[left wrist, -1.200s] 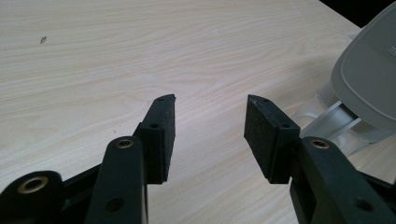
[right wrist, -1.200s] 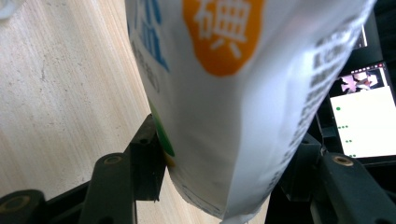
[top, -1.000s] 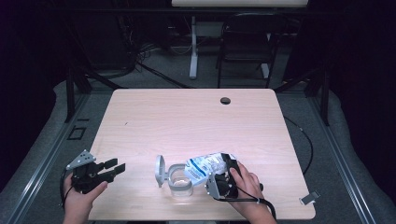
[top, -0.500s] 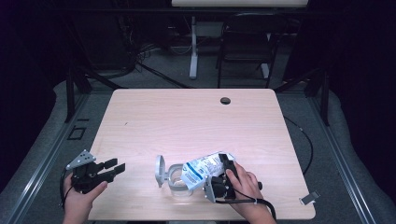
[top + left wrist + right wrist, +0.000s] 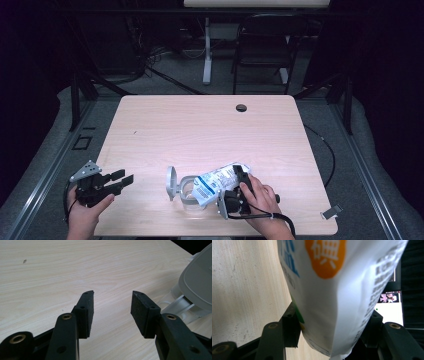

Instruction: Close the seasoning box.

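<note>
A white bag [image 5: 215, 180] with blue print lies tilted on its side, its low end over a clear container [image 5: 186, 194]. The container's grey lid [image 5: 171, 182] stands flipped open at its left. My right gripper [image 5: 239, 179] is shut on the bag's other end, near the table's front edge. In the right gripper view the bag [image 5: 337, 290], with an orange disc printed on it, sits pinched between both jaws of the gripper [image 5: 333, 316]. My left gripper [image 5: 123, 178] rests open at the front left, pointing towards the container. Between its pads [image 5: 112, 298] is bare table, with the grey lid [image 5: 200, 282] ahead at the right.
The light wooden table [image 5: 200, 130] has a dark cable hole [image 5: 241, 107] near its far edge. A chair [image 5: 265, 50] and a stand's leg [image 5: 206, 55] are on the floor behind. A small grey clip [image 5: 331, 212] lies on the floor off the front right corner.
My right gripper and the bag have shifted slightly towards the container. The left gripper has stayed still.
</note>
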{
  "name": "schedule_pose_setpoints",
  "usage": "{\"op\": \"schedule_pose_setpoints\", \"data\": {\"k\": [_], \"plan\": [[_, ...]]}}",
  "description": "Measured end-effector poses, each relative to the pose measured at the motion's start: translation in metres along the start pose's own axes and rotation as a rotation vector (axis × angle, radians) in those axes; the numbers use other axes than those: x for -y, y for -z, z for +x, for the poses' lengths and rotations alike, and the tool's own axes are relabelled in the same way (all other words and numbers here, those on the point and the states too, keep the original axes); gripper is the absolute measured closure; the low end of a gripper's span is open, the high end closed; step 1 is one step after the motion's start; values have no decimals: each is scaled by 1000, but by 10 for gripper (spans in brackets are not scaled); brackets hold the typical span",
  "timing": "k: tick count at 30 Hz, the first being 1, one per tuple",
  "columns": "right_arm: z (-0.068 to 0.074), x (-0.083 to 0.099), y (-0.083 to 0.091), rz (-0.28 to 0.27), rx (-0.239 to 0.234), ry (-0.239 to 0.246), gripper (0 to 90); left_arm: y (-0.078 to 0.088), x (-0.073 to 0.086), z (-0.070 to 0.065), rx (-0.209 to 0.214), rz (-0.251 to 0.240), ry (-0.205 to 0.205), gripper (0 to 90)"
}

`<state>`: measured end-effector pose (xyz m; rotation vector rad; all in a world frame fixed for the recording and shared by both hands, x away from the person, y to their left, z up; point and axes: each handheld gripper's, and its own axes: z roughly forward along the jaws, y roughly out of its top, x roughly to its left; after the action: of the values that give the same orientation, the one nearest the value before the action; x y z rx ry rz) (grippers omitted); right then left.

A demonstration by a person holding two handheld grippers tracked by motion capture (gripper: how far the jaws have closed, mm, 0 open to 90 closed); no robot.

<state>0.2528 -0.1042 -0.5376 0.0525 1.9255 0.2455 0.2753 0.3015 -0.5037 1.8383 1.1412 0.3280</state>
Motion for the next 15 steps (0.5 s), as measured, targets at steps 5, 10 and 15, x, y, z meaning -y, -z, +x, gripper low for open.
{"op": "schedule_pose_setpoints", "data": {"k": [5,10,15], "plan": [[1,1,-2,-34,15,10,442,0,0,0,0,3,1,536],[0,1,-2,-17,21,24,442,0,0,0,-1,1,3,536],[0,2,-1,-14,22,30,442,0,0,0,1,4,1,536]]}}
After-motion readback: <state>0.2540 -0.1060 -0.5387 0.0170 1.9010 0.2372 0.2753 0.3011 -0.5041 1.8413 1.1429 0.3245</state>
